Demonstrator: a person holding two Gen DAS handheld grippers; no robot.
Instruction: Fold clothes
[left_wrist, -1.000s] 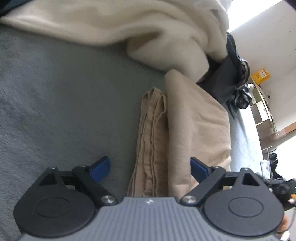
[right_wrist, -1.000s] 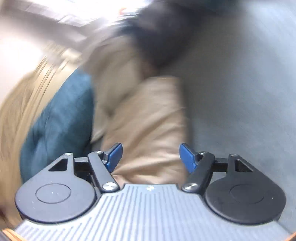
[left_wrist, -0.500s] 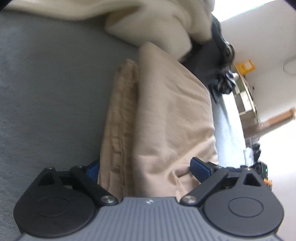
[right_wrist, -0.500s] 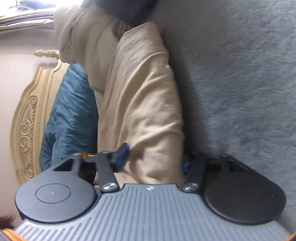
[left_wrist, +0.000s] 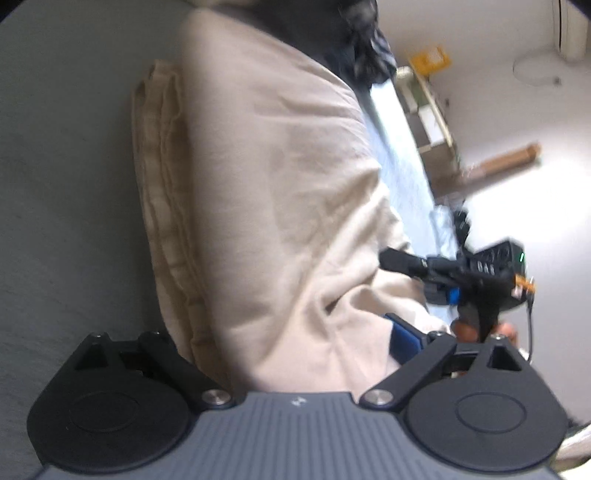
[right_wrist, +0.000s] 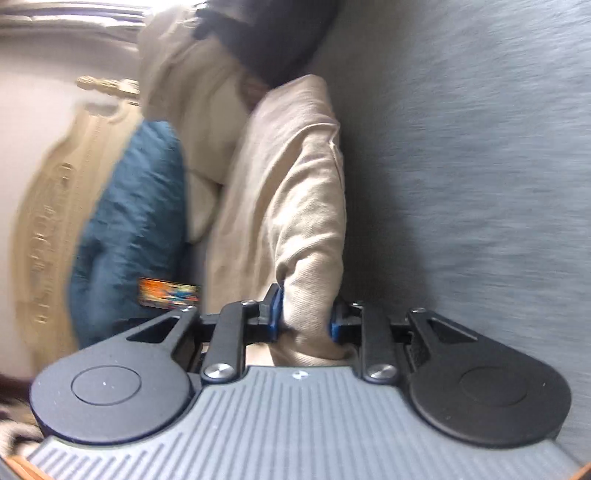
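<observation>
Right gripper just squeezed shut on the tan folded cloth near the grey blanket's edge, left gripper wide apart around the same cloth

A grey, fuzzy bed cover carries everything here, and it fills the right of the right wrist view too. Lying straight on it is the folded beige garment, its layered edge toward the bare grey. Beyond it sits dark clothing, and a teal cushion, probably resting there as well; blur hides its base.
</observation>
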